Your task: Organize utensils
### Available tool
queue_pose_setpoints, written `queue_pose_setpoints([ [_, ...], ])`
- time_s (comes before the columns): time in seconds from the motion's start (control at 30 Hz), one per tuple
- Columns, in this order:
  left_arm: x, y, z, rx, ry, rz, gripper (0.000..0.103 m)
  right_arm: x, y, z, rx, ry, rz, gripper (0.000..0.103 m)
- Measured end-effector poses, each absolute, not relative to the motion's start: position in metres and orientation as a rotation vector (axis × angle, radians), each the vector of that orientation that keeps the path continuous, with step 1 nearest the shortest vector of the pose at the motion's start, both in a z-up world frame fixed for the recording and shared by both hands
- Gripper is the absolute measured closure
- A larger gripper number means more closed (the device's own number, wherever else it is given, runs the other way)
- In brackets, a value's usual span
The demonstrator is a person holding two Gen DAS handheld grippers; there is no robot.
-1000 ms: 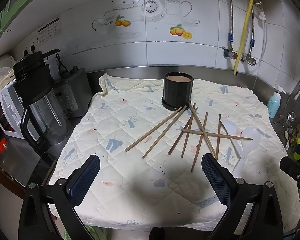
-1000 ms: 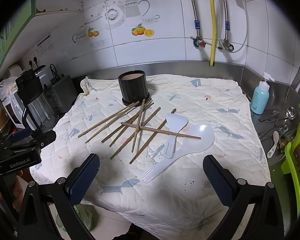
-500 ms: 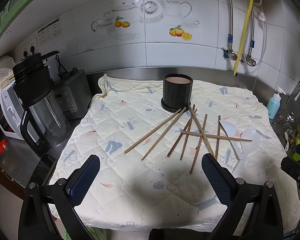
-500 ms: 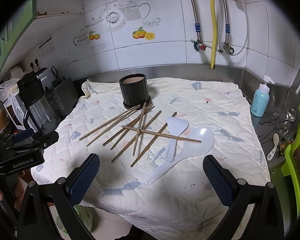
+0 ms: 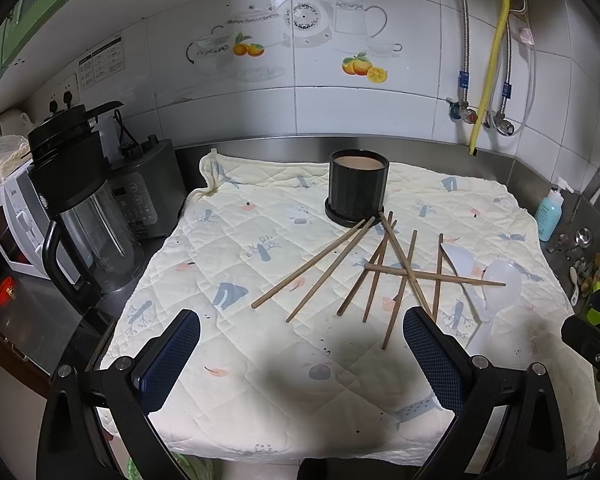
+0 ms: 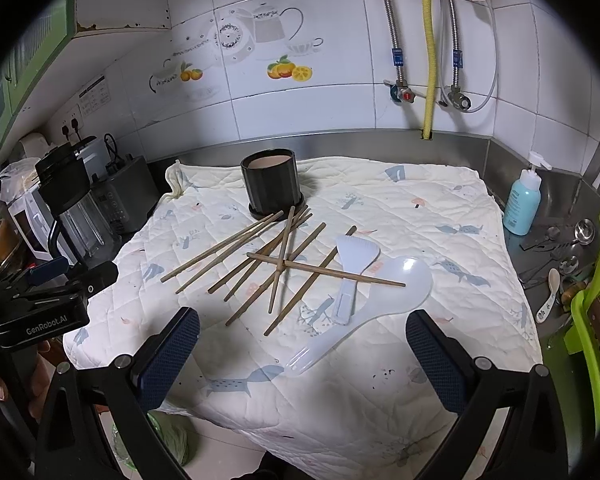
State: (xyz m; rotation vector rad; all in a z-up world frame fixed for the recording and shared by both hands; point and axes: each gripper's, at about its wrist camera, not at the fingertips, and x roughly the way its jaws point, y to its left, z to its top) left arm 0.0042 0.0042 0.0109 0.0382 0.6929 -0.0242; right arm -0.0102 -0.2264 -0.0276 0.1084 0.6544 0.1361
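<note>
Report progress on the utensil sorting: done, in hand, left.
Done: nothing; the black holder shows no utensils. In hand: nothing; left gripper and right gripper are open above the cloth. Left: the scattered chopsticks, the rice paddle and the ladle.

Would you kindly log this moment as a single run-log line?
left tongs: open, empty | right tongs: open, empty | chopsticks: scattered on cloth | cup: upright | step: none picked up yet
</note>
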Motion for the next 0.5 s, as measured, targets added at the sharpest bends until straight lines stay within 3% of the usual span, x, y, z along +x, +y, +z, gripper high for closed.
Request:
queue_pose_setpoints([
  [0.5, 0.0051, 0.0072, 0.0078, 0.042, 0.703, -0.027, 0.000, -0.0094, -0.2232, -0.0302, 0.105, 0.662, 0.133, 0.000],
])
